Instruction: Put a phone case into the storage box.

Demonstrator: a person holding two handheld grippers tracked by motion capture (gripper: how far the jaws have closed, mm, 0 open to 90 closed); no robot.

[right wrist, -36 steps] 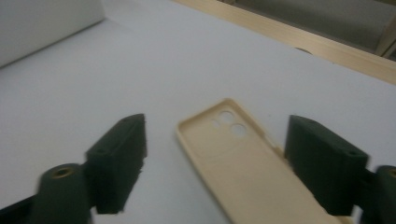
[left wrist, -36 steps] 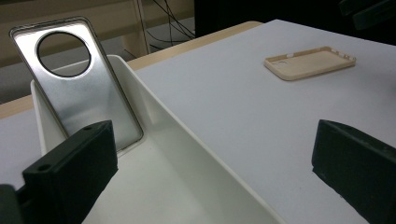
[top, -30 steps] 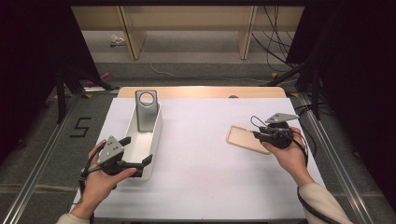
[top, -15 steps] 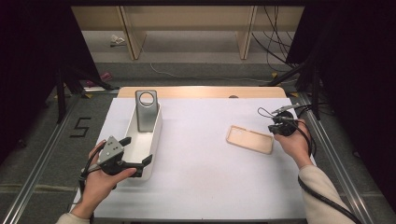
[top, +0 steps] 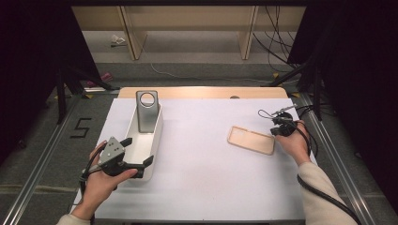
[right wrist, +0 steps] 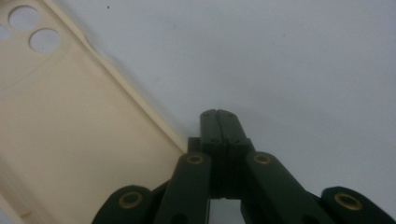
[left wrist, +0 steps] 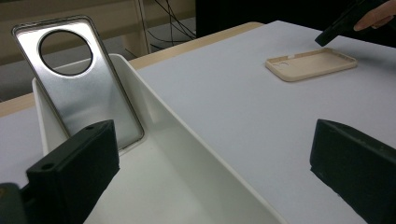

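A beige phone case [top: 251,139] lies flat, hollow side up, on the white table right of centre. My right gripper [top: 274,131] is shut with nothing in it, its tips just off the case's right end. In the right gripper view the closed jaws [right wrist: 219,115] point at bare table beside the case's edge [right wrist: 70,130]. My left gripper [top: 138,151] stands open at the near end of a long white tray [top: 152,140]. Its jaws straddle the tray's right wall [left wrist: 210,163]. A silver metal plate [top: 147,110] with a round hole leans upright at the tray's far end [left wrist: 79,79].
A white sheet covers the table [top: 202,178], with a wooden strip [top: 202,92] along its far edge. Metal rails run along both sides. Cables trail from the right gripper past the table's right edge. The right gripper [left wrist: 341,23] shows beyond the case [left wrist: 310,63] in the left gripper view.
The right gripper pulled away from the case toward the far right, then came back down beside the case's right end. The left gripper has stayed put.
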